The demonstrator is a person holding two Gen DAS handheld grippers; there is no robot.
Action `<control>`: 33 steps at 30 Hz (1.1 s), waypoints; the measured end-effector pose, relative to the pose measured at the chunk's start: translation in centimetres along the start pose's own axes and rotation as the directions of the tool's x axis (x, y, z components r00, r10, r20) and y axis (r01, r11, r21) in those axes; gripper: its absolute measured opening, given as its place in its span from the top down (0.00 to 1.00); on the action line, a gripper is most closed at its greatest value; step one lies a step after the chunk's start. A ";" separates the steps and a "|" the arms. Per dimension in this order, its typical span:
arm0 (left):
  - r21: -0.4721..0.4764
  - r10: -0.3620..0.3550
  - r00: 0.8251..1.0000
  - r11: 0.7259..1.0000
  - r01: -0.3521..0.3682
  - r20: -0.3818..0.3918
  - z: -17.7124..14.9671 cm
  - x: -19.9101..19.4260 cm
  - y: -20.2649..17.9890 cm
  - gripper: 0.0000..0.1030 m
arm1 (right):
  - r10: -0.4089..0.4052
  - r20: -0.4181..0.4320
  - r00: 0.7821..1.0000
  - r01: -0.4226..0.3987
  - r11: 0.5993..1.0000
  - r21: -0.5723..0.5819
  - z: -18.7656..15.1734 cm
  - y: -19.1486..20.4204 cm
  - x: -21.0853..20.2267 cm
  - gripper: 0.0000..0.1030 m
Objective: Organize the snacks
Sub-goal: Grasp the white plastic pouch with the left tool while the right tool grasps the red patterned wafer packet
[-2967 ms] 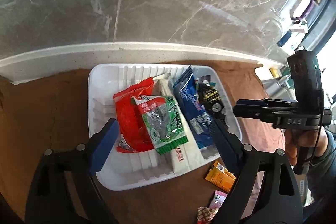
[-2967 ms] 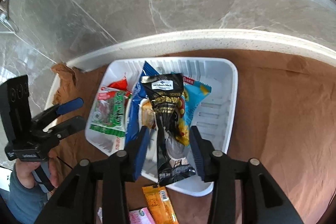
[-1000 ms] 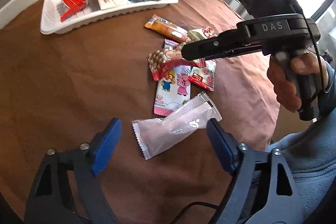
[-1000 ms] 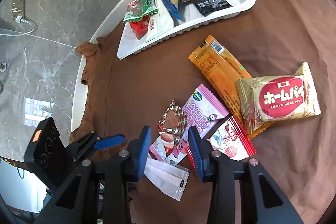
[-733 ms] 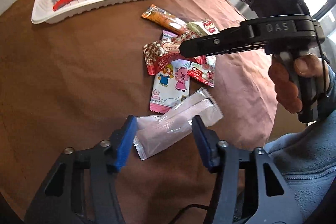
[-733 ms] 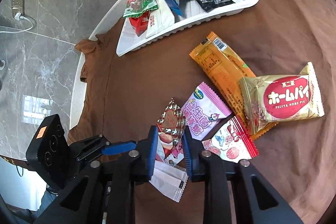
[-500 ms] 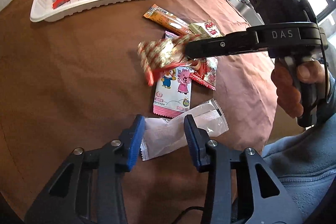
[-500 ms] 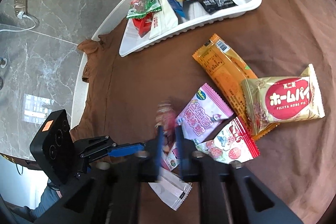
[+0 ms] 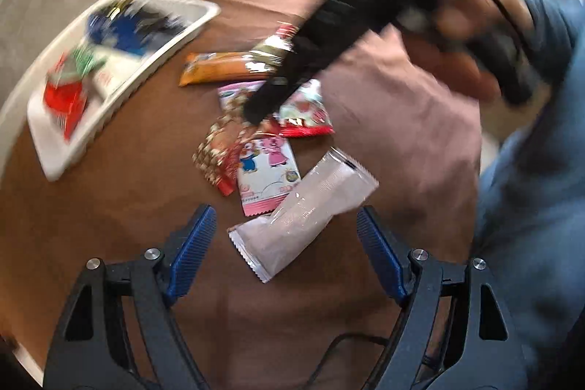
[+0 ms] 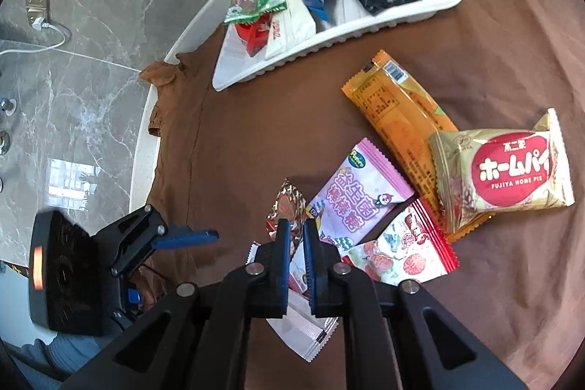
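My left tongs (image 9: 283, 240) point steeply down, jaws opening wide, blue pads (image 9: 190, 245) touching nothing. My right tongs (image 10: 295, 236) angle down ahead of them, jaws nearly shut, a hand (image 9: 464, 35) wrapped round the grip, blue sleeve (image 9: 537, 192) behind.

"FUJIYA HOME PIE" on gold packet (image 10: 504, 170)

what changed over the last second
The right gripper closed on the red-and-gold patterned packet. The left gripper pinched in around the pale translucent packet, and its jaws are opening again, packet between them ungripped. The tray and the other loose snacks kept their places.
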State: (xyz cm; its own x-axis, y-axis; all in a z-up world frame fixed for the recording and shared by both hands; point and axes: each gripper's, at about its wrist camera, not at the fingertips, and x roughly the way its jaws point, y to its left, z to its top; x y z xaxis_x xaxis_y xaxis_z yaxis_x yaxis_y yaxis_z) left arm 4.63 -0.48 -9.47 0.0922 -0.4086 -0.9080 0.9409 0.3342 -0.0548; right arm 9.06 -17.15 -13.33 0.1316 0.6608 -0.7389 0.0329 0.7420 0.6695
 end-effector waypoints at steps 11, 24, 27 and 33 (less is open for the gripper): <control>0.302 0.025 0.993 0.953 0.011 -0.115 0.3 3.0 -3.2 0.24 | 0.017 -0.051 0.999 -0.016 1.000 0.007 1.4 -0.7 1.1 0.87; 0.273 -0.055 0.986 0.957 0.098 -0.159 -0.2 4.8 -1.9 0.65 | 0.020 -0.051 0.999 -0.021 1.000 -0.021 1.4 0.0 1.7 0.89; 0.266 -0.045 0.986 0.960 0.087 -0.160 -0.4 4.7 -1.8 0.68 | 0.029 -0.051 0.998 -0.030 0.999 -0.024 1.2 0.0 1.8 0.90; 0.214 -0.057 0.989 0.973 0.086 -0.138 -0.2 3.5 -1.2 0.76 | 0.028 -0.041 0.999 -0.029 0.999 -0.020 1.0 -0.4 1.6 0.92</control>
State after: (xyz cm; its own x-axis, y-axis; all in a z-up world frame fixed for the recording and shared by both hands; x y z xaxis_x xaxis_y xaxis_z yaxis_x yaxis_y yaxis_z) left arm 3.79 -2.13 -12.71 -0.0078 -0.3055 -0.9521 0.9932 0.1079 -0.0428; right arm 10.30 -16.54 -14.68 0.0918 0.6853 -0.7224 0.0092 0.7249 0.6888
